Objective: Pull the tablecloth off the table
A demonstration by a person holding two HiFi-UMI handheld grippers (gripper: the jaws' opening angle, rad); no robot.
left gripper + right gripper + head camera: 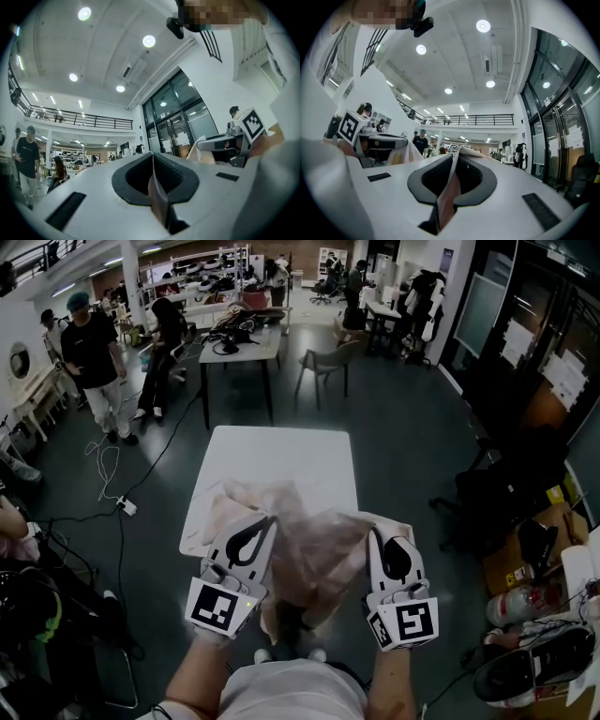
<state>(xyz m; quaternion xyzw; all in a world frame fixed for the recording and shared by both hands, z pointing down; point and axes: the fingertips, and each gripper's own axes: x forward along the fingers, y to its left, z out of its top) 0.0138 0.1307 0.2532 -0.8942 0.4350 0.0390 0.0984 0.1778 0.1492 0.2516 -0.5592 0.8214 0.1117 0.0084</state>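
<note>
A thin pinkish tablecloth point(314, 554) hangs bunched off the near end of the white table point(281, 460), and most of the tabletop is bare. My left gripper point(267, 519) is shut on a fold of the cloth at its left side. My right gripper point(375, 532) is shut on its right side. Both grippers tilt upward, toward the ceiling. In the left gripper view a strip of cloth point(158, 199) is pinched between the shut jaws of the left gripper point(153, 155). The right gripper view shows the same: cloth point(447, 196) clamped in the right gripper point(454, 157).
A person point(94, 357) stands at the far left near a cable and power strip point(125, 506) on the floor. A second table point(239, 348) and a chair point(328, 362) stand beyond. A black chair point(506, 488), bags and shoes point(534, 667) crowd the right side.
</note>
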